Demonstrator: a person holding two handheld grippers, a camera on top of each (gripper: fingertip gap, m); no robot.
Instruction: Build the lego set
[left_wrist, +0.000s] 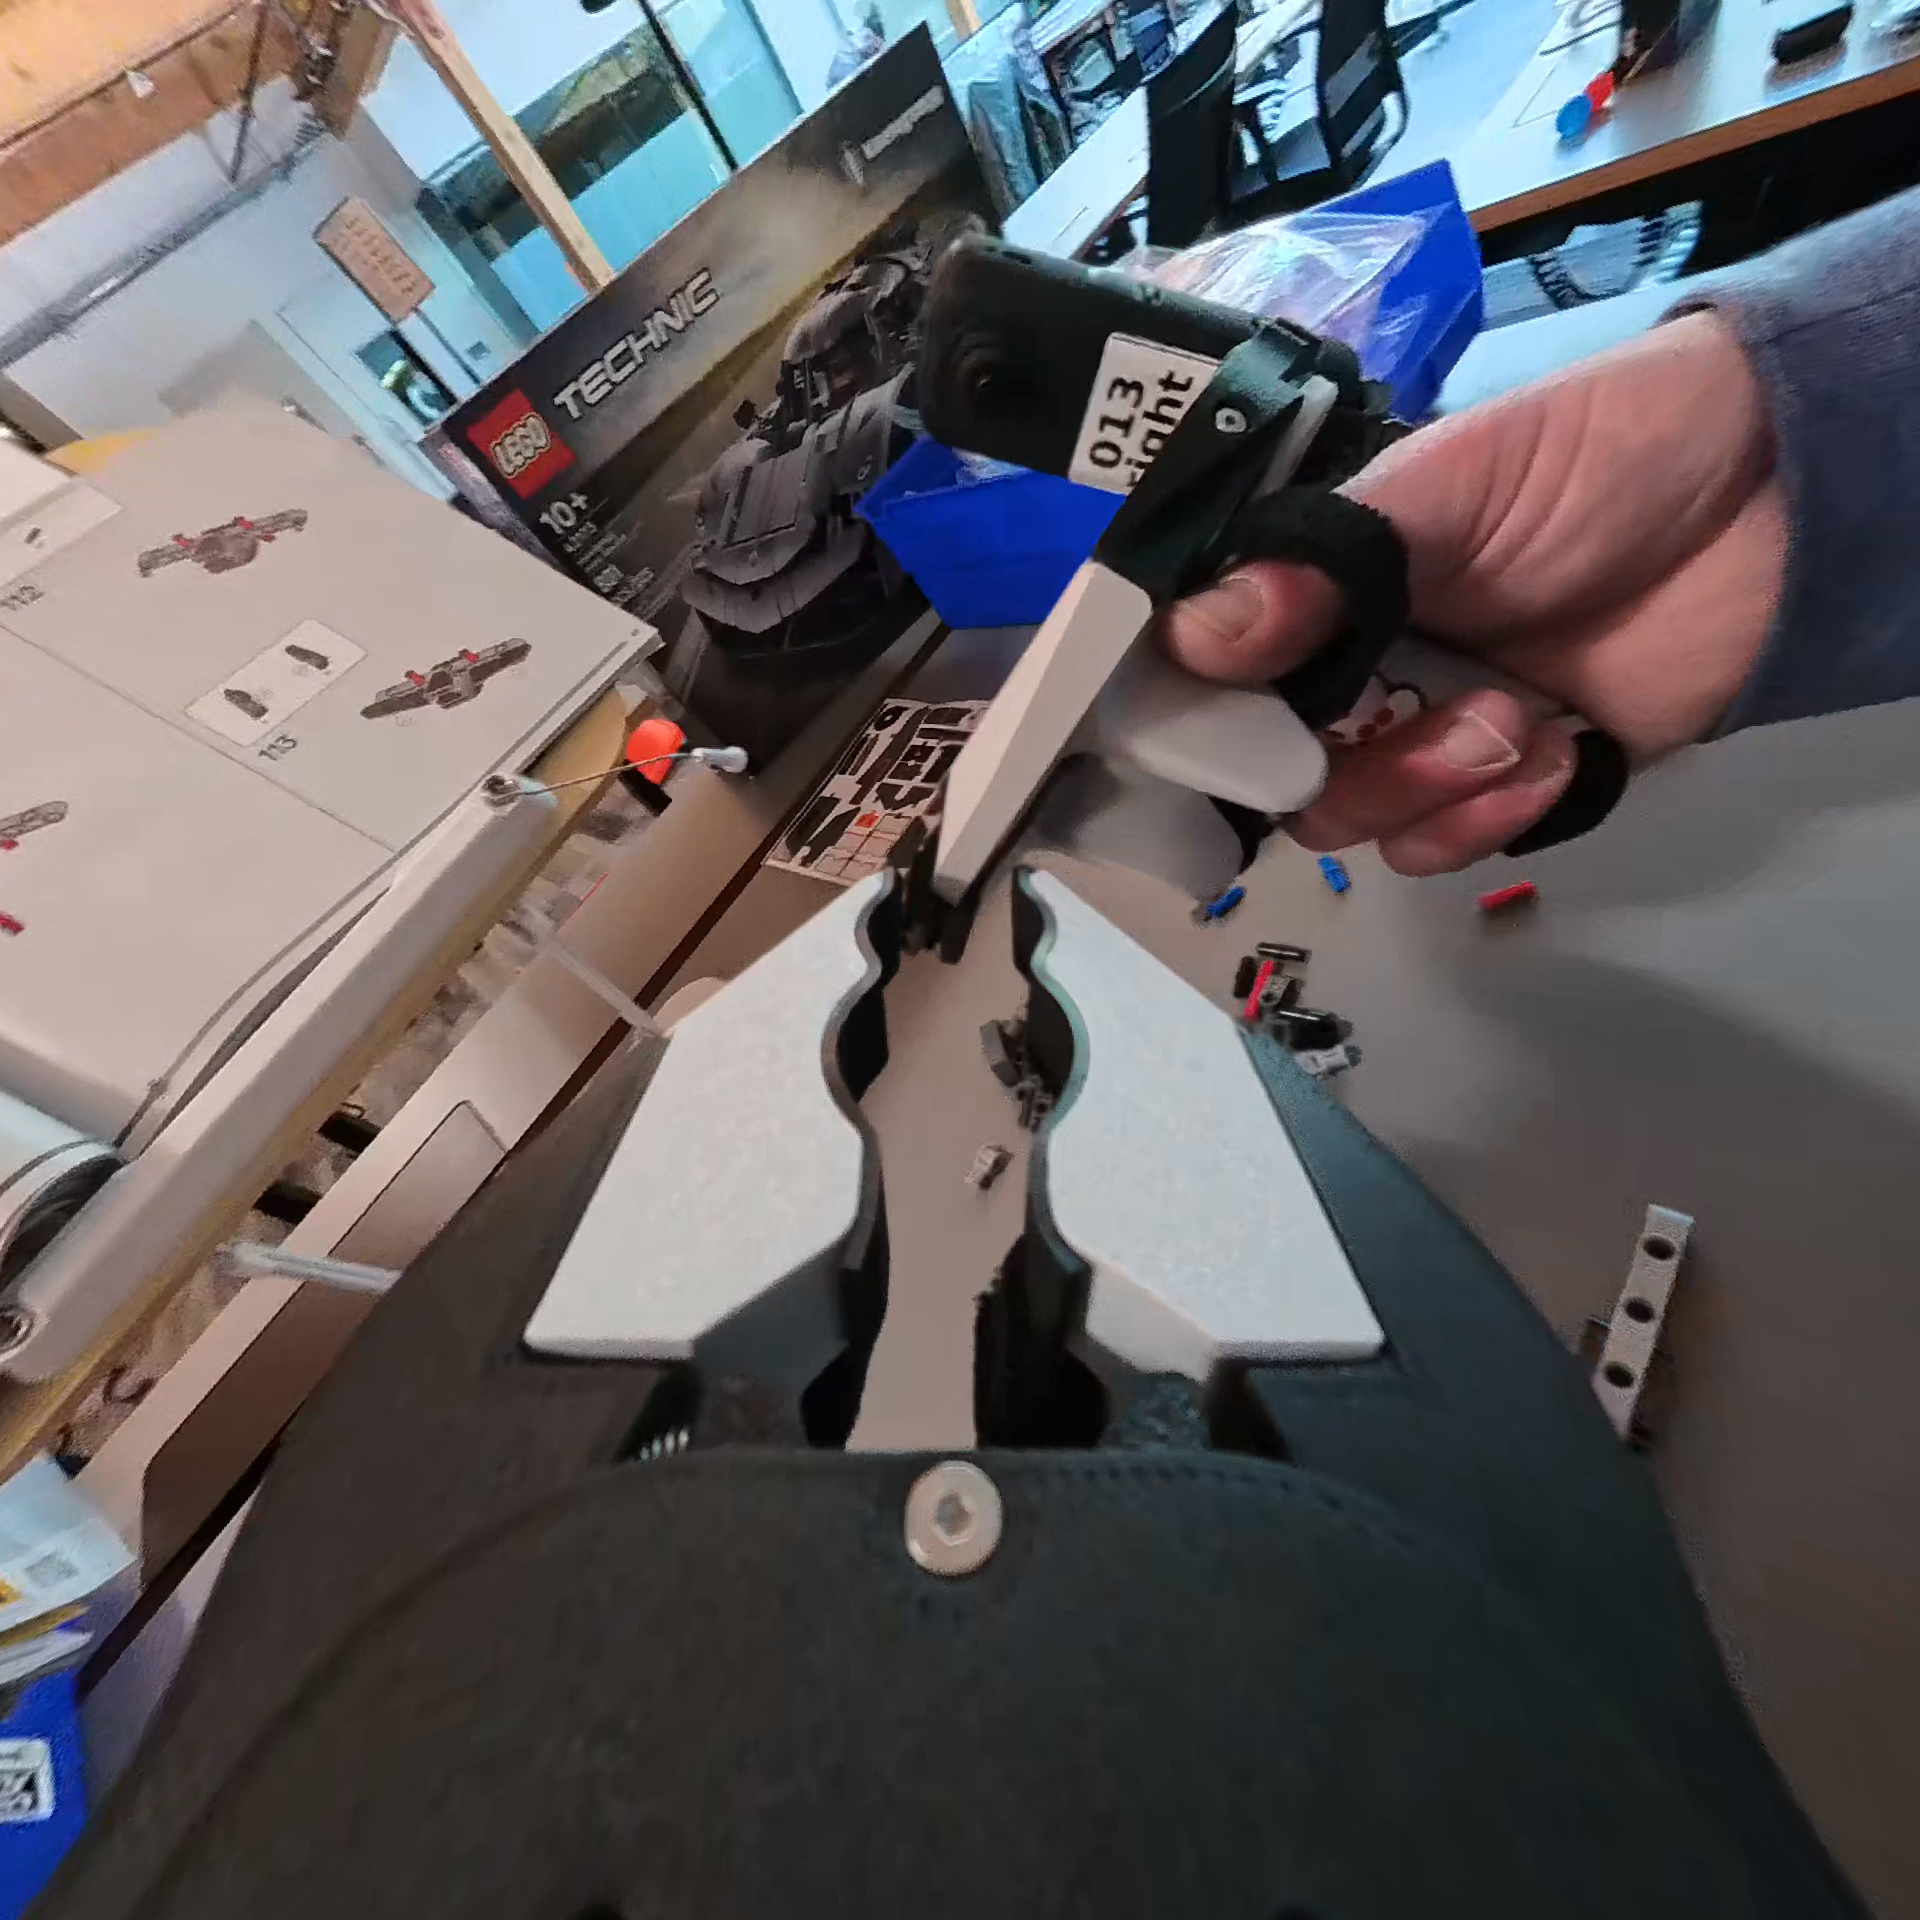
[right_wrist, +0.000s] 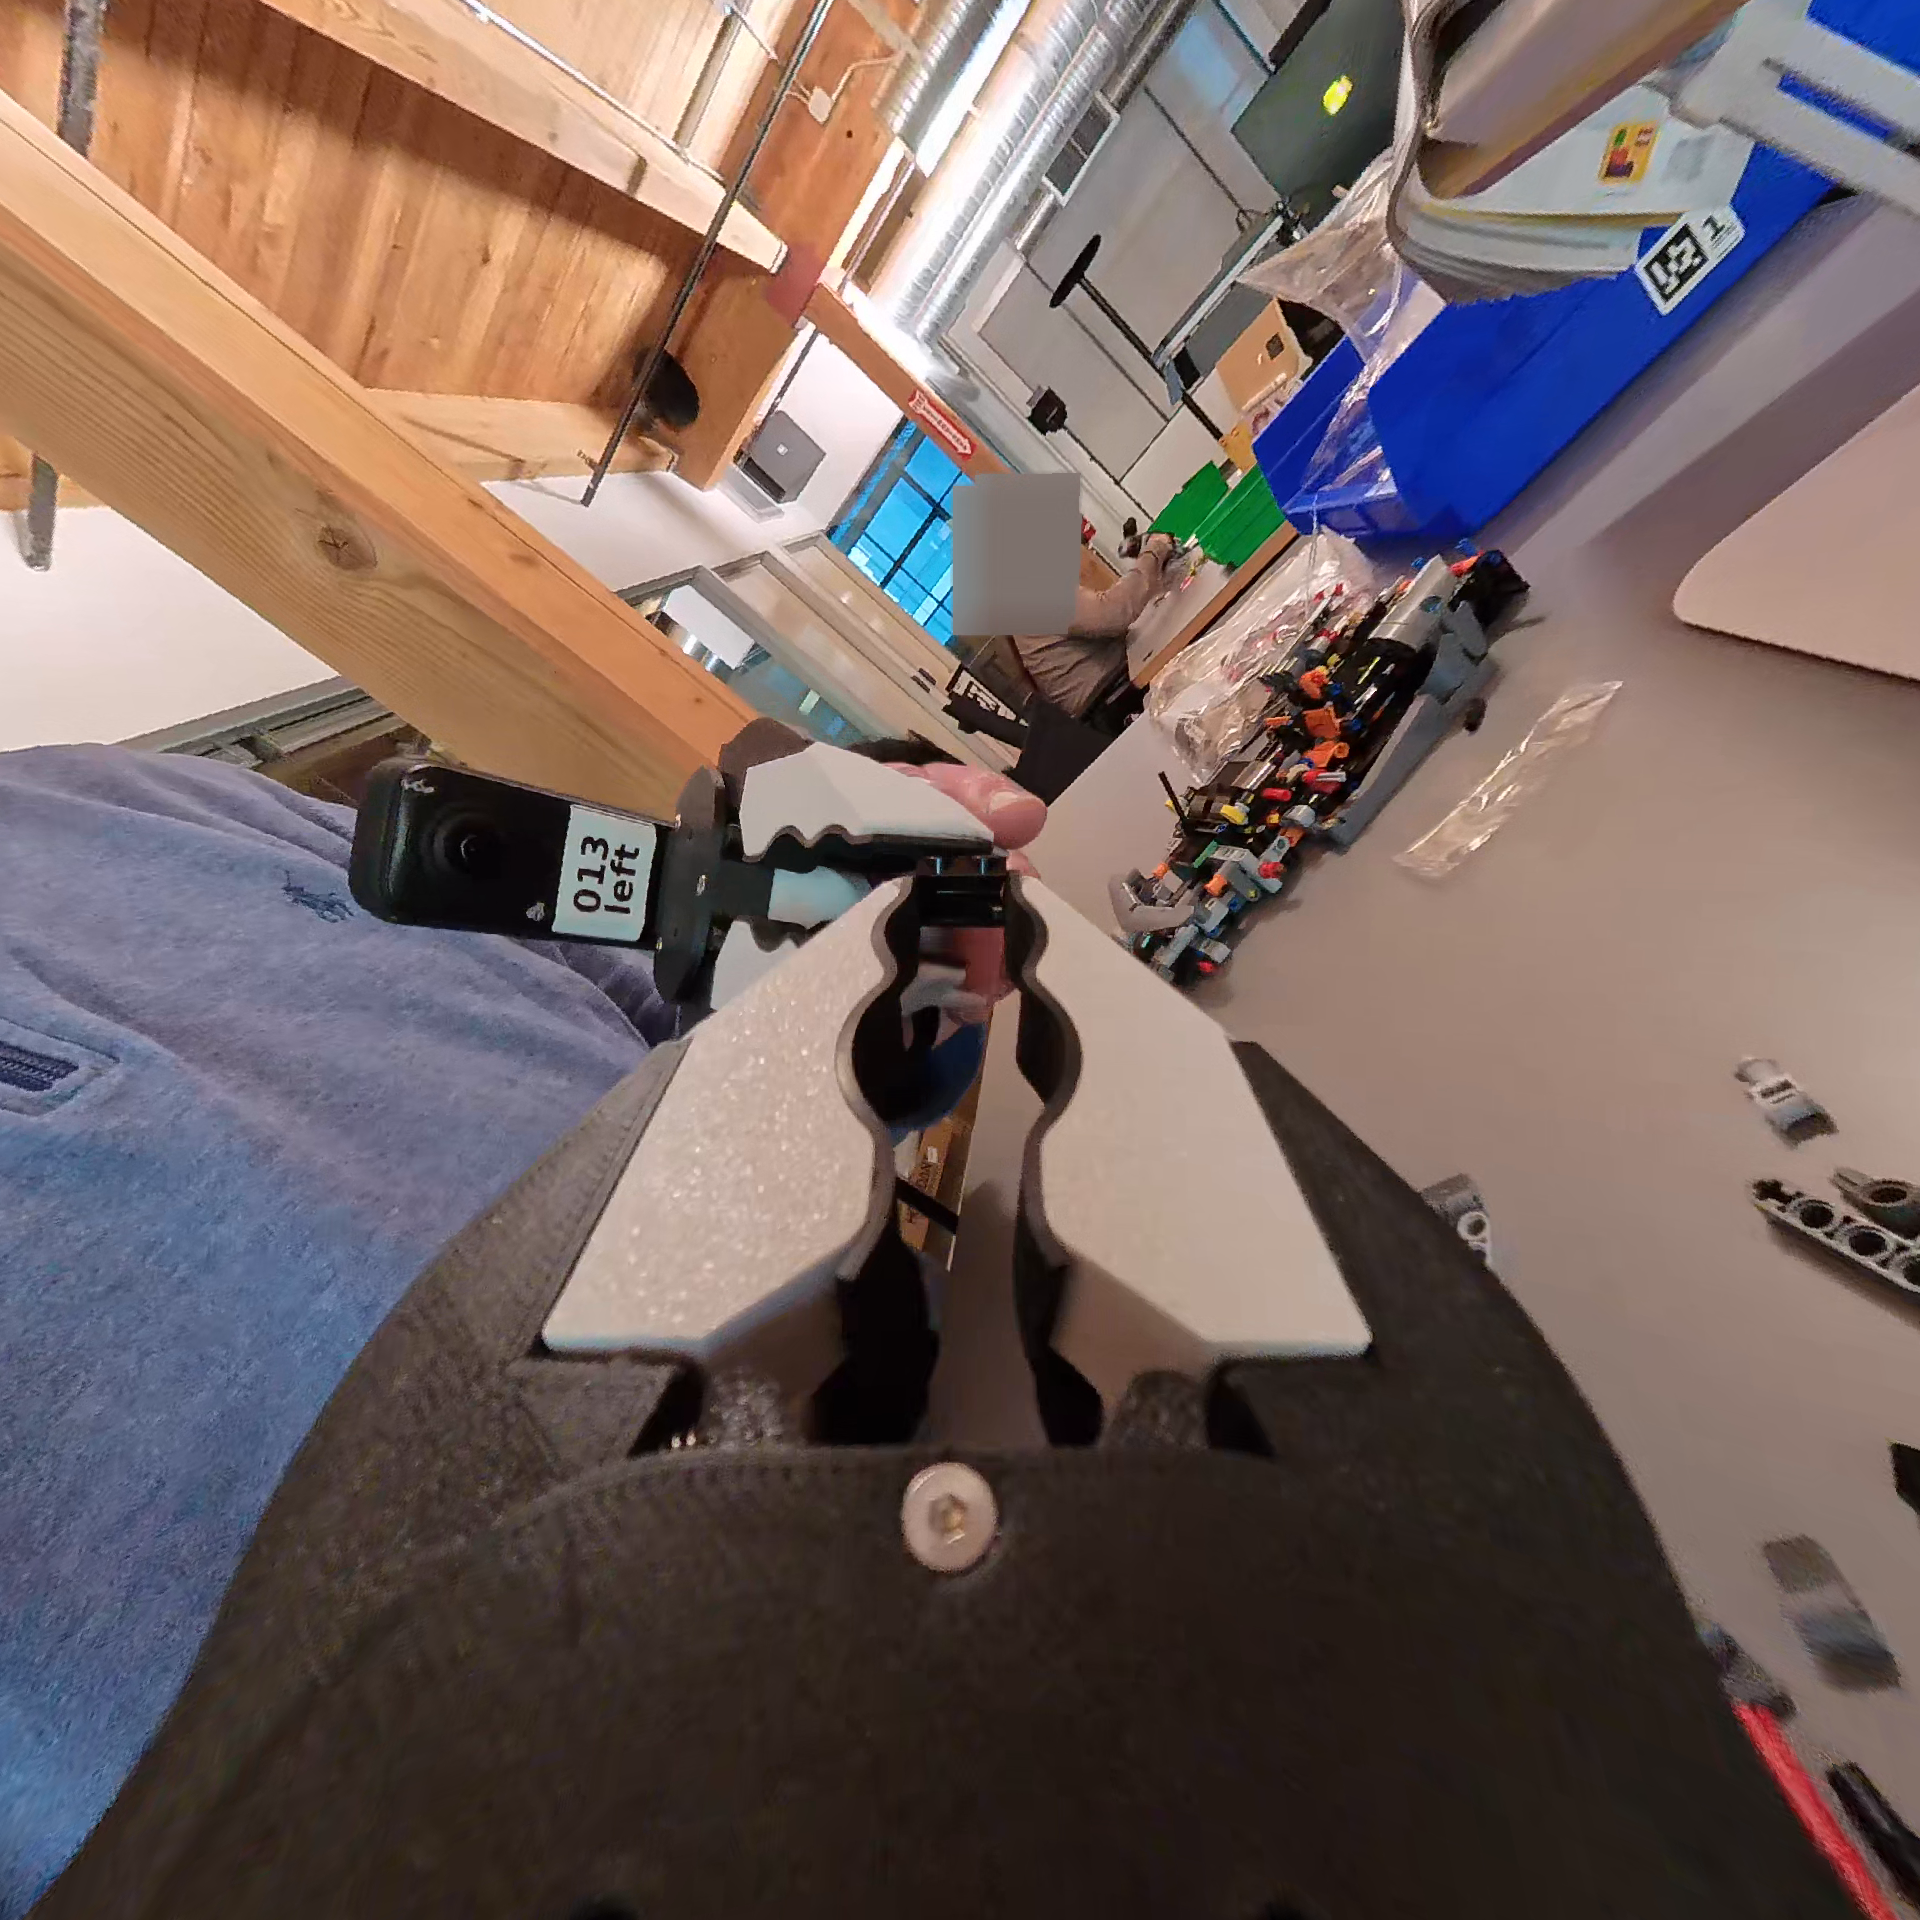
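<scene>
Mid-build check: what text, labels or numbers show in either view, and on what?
I list text-bearing items without quoting them.
Dark cardboard set box: brand mark, lettering.
Open white instruction booklet: step numbers.
White label, right hand-held gripper camera.
White label, left hand-held gripper camera.
Blue plastic bin: square code tag.
Red wall sign: too small to read.
</scene>
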